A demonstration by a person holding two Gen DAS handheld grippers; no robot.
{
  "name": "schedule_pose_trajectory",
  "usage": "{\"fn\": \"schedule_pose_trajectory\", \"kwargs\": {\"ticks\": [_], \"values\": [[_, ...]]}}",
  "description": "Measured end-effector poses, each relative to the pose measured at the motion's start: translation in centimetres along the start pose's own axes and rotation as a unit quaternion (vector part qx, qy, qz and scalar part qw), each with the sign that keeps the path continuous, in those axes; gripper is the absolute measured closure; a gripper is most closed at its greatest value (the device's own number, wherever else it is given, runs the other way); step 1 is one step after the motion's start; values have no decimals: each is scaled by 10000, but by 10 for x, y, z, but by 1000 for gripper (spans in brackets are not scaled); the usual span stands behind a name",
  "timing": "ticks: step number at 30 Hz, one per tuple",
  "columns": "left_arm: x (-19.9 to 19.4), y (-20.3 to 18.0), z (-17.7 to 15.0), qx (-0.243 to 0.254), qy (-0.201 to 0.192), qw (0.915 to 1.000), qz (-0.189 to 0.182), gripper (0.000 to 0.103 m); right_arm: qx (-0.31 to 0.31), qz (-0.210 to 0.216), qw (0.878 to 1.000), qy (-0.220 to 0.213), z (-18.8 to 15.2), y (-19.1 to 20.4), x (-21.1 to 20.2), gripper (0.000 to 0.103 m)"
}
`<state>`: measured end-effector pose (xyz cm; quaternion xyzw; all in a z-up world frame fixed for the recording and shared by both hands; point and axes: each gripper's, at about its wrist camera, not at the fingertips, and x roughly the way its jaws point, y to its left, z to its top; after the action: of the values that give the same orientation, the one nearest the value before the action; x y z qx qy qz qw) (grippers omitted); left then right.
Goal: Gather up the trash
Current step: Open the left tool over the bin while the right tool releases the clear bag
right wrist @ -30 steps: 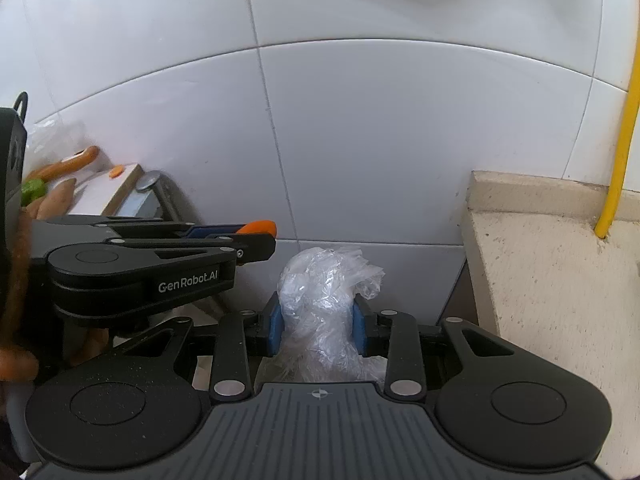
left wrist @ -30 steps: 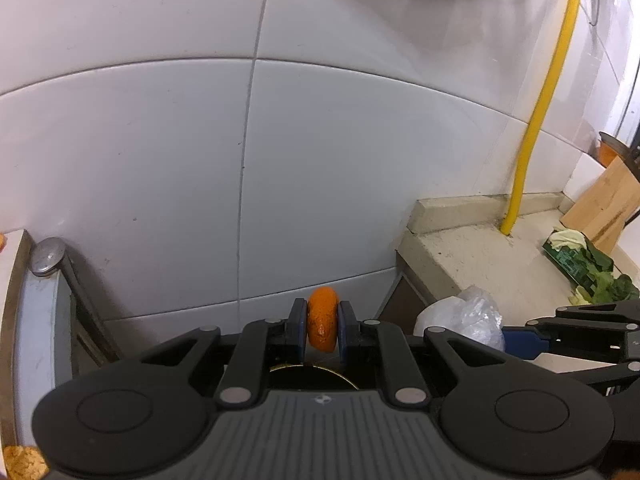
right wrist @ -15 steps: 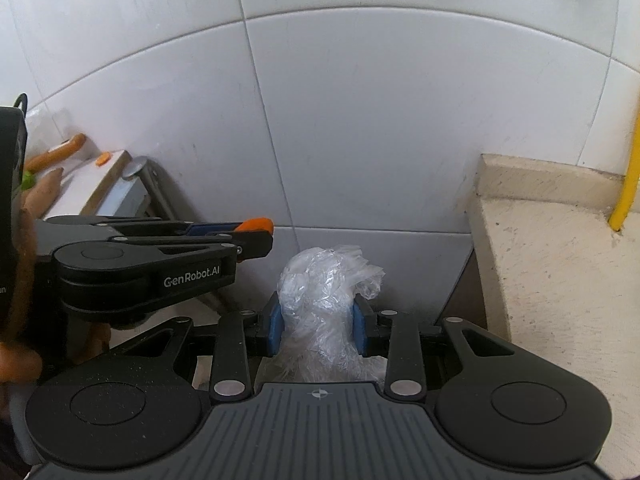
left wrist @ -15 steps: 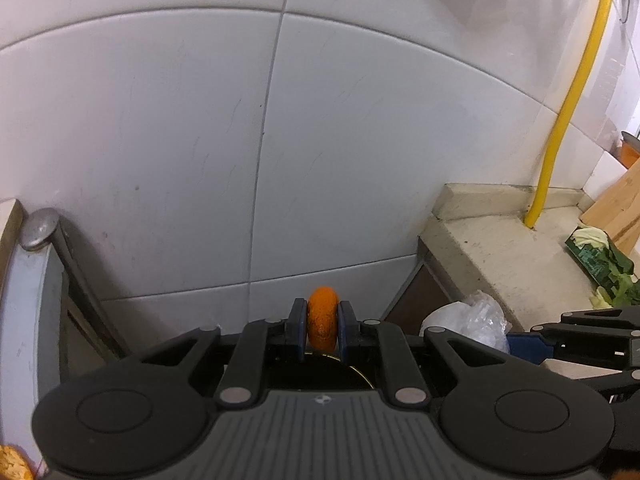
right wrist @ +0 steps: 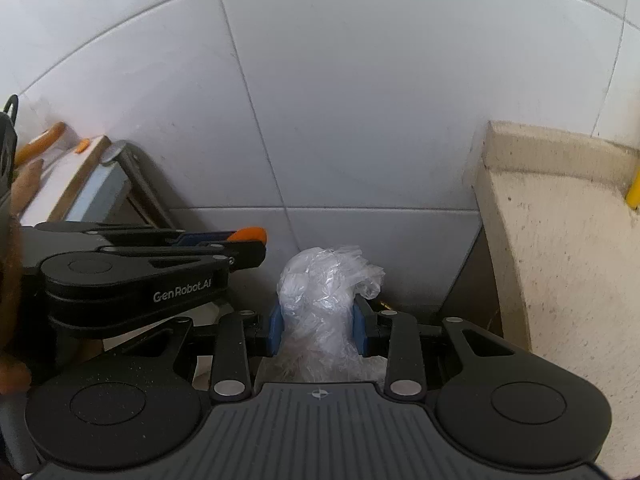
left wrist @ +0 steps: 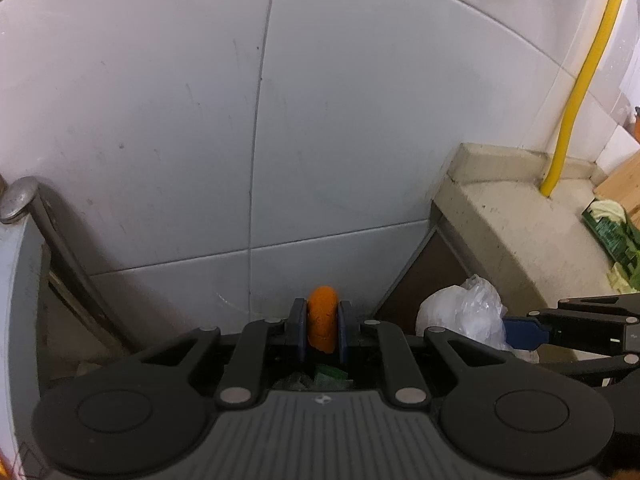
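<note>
My left gripper (left wrist: 322, 322) is shut on a small orange scrap, likely a carrot piece (left wrist: 321, 318), pinched between its blue pads. From the right wrist view the same scrap (right wrist: 250, 234) pokes out of the left gripper (right wrist: 240, 240) at the left. My right gripper (right wrist: 318, 326) is shut on a crumpled clear plastic bag (right wrist: 324, 300) that bulges above its pads; this bag (left wrist: 466, 314) also shows at the right of the left wrist view. Both grippers point down into a gap in front of a white tiled wall. Below the left fingers lies something green (left wrist: 330, 372) in a dark space, mostly hidden.
A beige stone counter (right wrist: 568, 280) stands at the right, with a yellow pipe (left wrist: 580, 88) rising from it and green vegetables (left wrist: 612, 228) further along. At the left is a metal frame leg (right wrist: 144, 188) beside a white board (right wrist: 68, 172) carrying carrots.
Both grippers have sunk and tilted further down toward the gap between counter and frame, so the wall tiles and counter edge have risen in view. Each keeps its hold.
</note>
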<state>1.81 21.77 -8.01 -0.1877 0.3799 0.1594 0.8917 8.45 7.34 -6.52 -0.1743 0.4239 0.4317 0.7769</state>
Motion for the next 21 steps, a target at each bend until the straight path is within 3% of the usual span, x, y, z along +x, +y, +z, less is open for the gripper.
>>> {"fn": "schedule_pose_trajectory", "kwargs": {"ticks": [21], "values": [[25, -4, -6, 156, 524, 9981, 288, 92, 301, 48, 9991, 309, -7, -19, 30, 62]]}}
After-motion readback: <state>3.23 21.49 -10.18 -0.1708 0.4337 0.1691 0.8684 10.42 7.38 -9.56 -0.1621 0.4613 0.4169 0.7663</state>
